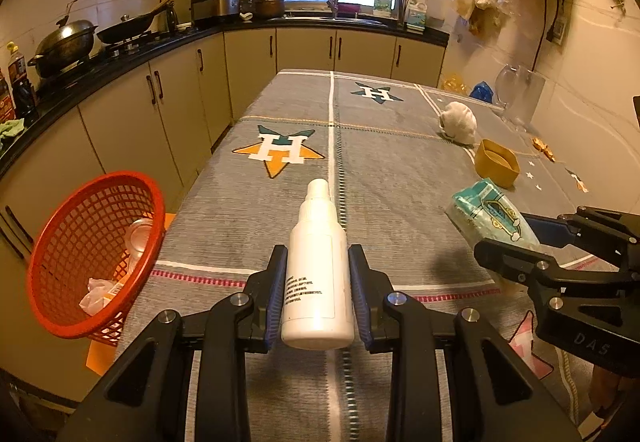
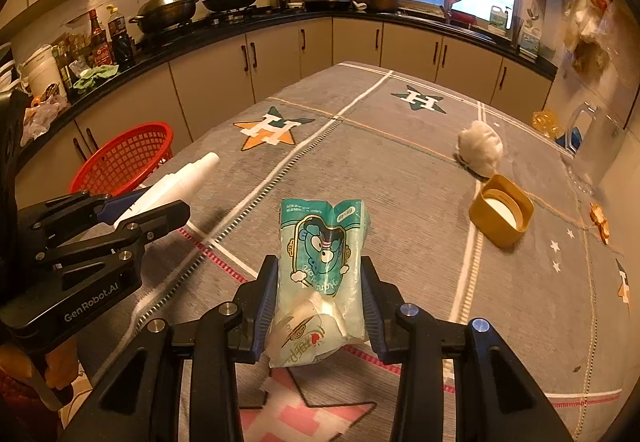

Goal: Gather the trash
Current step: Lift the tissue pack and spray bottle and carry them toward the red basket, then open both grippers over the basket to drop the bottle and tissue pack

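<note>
My left gripper (image 1: 318,282) is shut on a white plastic bottle (image 1: 318,274), held above the grey tablecloth; the bottle also shows in the right wrist view (image 2: 176,182). My right gripper (image 2: 318,290) is shut on a teal printed tissue packet (image 2: 320,274), also seen in the left wrist view (image 1: 490,218). A red mesh basket (image 1: 52,242) stands off the table's left edge with crumpled paper and a clear cup inside; it also shows in the right wrist view (image 2: 124,158). A white crumpled wad (image 2: 480,150) and a yellow lid-like tub (image 2: 500,214) lie on the table.
The table (image 1: 380,162) is covered by a grey cloth with star prints. Small orange wrappers (image 2: 600,226) lie at its right edge. A clear glass jug (image 2: 596,146) stands by the right wall. Kitchen counters with pots run along the left and back.
</note>
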`<act>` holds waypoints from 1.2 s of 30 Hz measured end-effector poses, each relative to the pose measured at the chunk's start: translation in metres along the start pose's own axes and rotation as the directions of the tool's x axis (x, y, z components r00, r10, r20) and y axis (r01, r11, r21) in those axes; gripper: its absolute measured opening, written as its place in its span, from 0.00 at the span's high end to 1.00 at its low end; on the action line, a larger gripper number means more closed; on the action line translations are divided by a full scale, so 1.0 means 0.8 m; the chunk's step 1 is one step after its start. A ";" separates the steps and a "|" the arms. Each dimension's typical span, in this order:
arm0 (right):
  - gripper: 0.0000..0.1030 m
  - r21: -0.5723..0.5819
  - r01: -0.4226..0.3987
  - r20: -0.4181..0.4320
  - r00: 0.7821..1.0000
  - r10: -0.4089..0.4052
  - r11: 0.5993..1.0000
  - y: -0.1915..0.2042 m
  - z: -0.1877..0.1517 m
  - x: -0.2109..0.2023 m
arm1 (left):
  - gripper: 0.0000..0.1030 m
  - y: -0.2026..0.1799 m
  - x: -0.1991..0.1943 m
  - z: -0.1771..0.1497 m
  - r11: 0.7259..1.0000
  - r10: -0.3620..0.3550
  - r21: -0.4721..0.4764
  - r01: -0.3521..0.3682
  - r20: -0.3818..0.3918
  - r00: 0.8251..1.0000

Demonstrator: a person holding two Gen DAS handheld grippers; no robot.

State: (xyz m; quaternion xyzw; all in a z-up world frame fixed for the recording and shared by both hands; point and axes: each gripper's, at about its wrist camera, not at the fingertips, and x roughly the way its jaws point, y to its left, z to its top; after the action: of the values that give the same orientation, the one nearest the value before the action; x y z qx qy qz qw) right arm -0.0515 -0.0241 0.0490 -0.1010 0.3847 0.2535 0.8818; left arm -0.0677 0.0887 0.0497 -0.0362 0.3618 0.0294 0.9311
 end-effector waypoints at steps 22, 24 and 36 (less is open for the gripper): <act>0.59 -0.068 -0.072 -0.002 0.997 0.072 0.995 0.061 0.039 0.018 | 0.72 0.078 -0.026 0.005 0.992 0.062 -0.109 -0.056 0.050 0.997; 0.59 -0.077 -0.082 -0.002 0.997 0.082 0.994 0.069 0.046 0.022 | 0.72 0.088 -0.029 0.005 0.990 0.073 -0.123 -0.066 0.054 0.996; 0.59 -0.104 -0.166 -0.031 0.986 0.164 0.981 0.121 0.080 0.050 | 0.72 0.160 -0.042 0.003 0.968 0.148 -0.216 -0.131 0.061 0.987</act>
State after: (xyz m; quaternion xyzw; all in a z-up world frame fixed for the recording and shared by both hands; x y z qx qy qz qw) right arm -0.0392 0.0973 0.0653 -0.1184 0.3873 0.3446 0.8469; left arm -0.1016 0.2153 0.0683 -0.1079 0.3222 0.1344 0.9308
